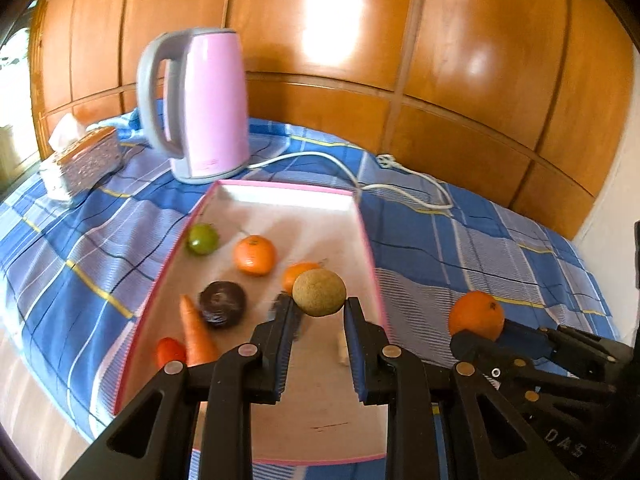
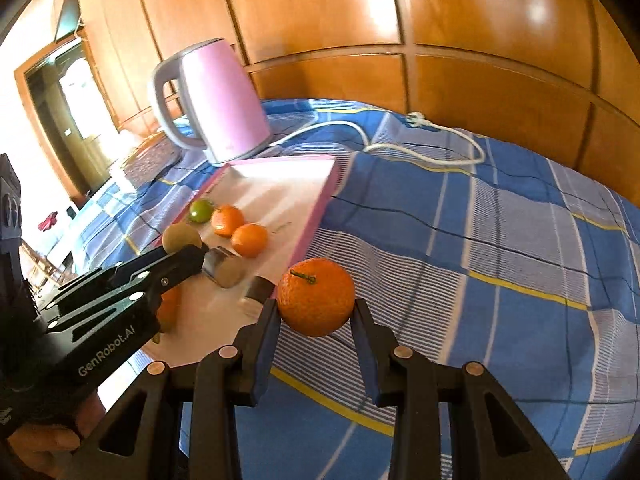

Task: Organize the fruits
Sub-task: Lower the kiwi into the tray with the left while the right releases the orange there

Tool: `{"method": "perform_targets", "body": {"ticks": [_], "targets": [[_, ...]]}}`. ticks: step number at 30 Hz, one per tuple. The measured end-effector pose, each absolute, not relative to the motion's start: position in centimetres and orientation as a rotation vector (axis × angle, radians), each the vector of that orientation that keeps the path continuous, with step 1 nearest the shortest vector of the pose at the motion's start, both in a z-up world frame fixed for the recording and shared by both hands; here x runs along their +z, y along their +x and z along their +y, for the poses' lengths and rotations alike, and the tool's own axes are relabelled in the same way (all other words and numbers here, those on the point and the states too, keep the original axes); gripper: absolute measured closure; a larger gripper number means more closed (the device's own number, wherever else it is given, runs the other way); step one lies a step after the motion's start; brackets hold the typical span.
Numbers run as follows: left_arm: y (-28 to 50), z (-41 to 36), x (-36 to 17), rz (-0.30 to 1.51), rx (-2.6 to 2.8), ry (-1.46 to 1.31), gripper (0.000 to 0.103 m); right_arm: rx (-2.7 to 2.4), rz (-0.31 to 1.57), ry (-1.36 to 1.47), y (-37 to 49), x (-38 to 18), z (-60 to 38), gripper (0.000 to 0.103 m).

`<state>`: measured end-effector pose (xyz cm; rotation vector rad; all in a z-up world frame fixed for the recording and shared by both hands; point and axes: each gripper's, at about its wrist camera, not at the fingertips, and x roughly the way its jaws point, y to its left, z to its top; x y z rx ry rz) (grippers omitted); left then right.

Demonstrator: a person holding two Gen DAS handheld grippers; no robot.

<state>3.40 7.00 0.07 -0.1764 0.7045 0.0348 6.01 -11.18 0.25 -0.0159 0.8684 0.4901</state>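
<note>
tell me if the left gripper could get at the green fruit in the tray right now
Probably not yet: the left gripper is shut on a brown fruit. The green fruit lies uncovered in the tray.

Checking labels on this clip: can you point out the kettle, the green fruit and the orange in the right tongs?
kettle (image 1: 212, 92): left wrist view, middle of its pink body.
green fruit (image 1: 202, 239): left wrist view, centre of its skin.
orange (image 2: 316, 298): right wrist view, middle of its peel.

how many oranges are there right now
3. Two oranges lie in the pink tray: one mid-tray, one partly behind the brown fruit held by the left claw. The third is gripped by the right claw above the blue cloth.
</note>
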Motion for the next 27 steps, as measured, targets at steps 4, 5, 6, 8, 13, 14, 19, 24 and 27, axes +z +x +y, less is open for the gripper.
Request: {"method": "perform_targets", "body": {"ticks": [4,5,6,8,13,14,19,24,27], "targets": [[3.1,8.4,-0.5,0.713,0.063,-0.195,0.078,0.524,0.870,-0.035,6.2,0.4,-9.7,0.066],[3.1,8.6,-0.6,0.716,0.067,-0.198,0.078,0.530,0.870,-0.035,6.3,0.5,-9.4,0.066],[3.1,8.8,-0.7,0.719,0.071,-0.202,0.078,0.538,0.871,-0.033,6.5,0.5,-9.1,0.066],[3.0,9.2,-1.0,0.724,0.078,-0.210,0.078,0.553,0.872,-0.035,6.8,0.7,-8.4,0.066],[3.0,9.6,-1.4,0.733,0.080,-0.220,0.078,0.569,0.875,-0.042,7.7,0.7,-6.9,0.066],[3.1,9.6,-1.5,0.735,0.080,-0.222,0.078,0.571,0.873,-0.043,7.8,0.8,-6.7,0.066],[3.4,9.9,-2.0,0.750,0.084,-0.231,0.078,0.592,0.873,-0.044,8.2,0.9,-5.8,0.066],[3.8,10.0,-2.6,0.766,0.082,-0.235,0.078,0.598,0.886,-0.046,8.7,0.5,-5.4,0.066],[4.1,10.0,-2.7,0.767,0.079,-0.231,0.078,0.596,0.900,-0.044,9.2,0.2,-5.3,0.066]]}}
